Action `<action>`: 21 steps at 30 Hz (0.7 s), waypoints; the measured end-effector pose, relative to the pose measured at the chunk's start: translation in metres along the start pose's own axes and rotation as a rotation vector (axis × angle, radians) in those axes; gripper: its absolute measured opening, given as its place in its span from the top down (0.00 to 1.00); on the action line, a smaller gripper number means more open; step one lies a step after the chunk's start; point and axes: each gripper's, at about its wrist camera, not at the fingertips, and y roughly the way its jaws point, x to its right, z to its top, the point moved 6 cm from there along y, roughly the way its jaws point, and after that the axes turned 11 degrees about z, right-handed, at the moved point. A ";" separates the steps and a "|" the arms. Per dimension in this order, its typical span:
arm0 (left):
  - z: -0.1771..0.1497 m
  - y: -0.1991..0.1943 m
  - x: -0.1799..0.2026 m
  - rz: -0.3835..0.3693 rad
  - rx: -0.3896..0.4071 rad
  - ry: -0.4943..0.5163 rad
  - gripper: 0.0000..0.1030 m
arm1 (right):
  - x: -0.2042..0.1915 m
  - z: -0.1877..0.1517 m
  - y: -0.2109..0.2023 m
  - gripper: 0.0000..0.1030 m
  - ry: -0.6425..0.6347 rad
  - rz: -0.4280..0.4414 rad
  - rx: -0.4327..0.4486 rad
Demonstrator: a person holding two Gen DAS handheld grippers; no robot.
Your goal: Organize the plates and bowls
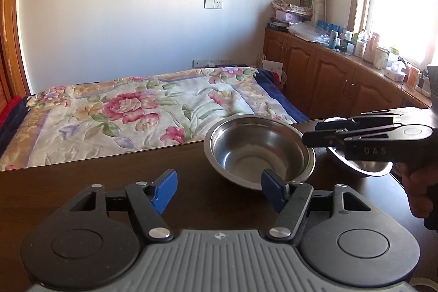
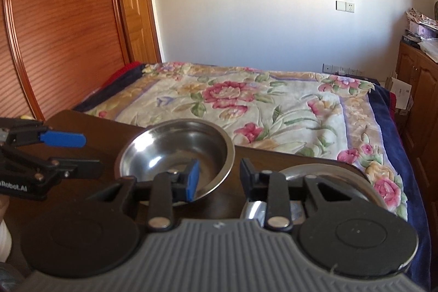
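A dark wooden table point(image 1: 115, 182) stands against the foot of a bed point(image 1: 115, 111) spread with a flowered blanket; two steel bowls sit on the table toward its far right corner.

The nearer bowl point(image 1: 258, 151) sits upright and empty, close to the far edge of the table; the second bowl point(image 1: 361, 167) lies just beside it on the right, nearer the right edge, largely hidden behind the right gripper in the left wrist view; whether the two rims touch cannot be told.

The left gripper point(image 1: 219, 192) is low over the table with its jaws spread wide; its blue right pad point(image 1: 272, 189) sits at the near rim of the nearer bowl, and the left pad point(image 1: 164, 189) is over bare table, well apart from the bowl; nothing is between them.

The right gripper point(image 2: 219, 179) also has its jaws spread; its blue left pad point(image 2: 193, 179) lies in front of the near right rim of the nearer bowl point(image 2: 175, 152), and its dark right finger lies beside the left edge of the second bowl point(image 2: 328, 174); whether either touches metal cannot be told. A hand point(image 1: 418, 190) holds the right gripper's handle at the table's right edge.

A wooden cabinet point(image 1: 328, 78) crowded with bottles and boxes runs under the window beyond the bed.
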 end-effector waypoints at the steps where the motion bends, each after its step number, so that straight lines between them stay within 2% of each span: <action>1: 0.001 0.002 0.001 -0.003 -0.003 -0.001 0.34 | 0.001 0.000 0.003 0.67 0.000 -0.002 -0.009; 7: 0.001 0.016 0.004 -0.021 -0.026 -0.007 0.40 | 0.002 0.000 0.012 0.67 0.016 0.013 -0.035; 9: 0.001 0.019 0.005 -0.031 -0.036 -0.012 0.47 | 0.001 0.000 0.013 0.67 0.021 0.022 -0.041; 14: 0.000 0.024 0.007 -0.044 -0.047 -0.017 0.48 | -0.002 -0.002 0.014 0.67 0.025 0.033 -0.051; 16: 0.000 0.026 0.007 -0.046 -0.054 -0.020 0.52 | -0.003 -0.002 0.016 0.67 0.035 0.044 -0.053; 18: -0.001 0.026 0.006 -0.053 -0.065 -0.031 0.60 | -0.005 -0.002 0.017 0.69 0.036 0.049 -0.058; 21: -0.001 0.025 0.004 -0.049 -0.074 -0.042 0.63 | -0.006 -0.003 0.019 0.70 0.041 0.052 -0.063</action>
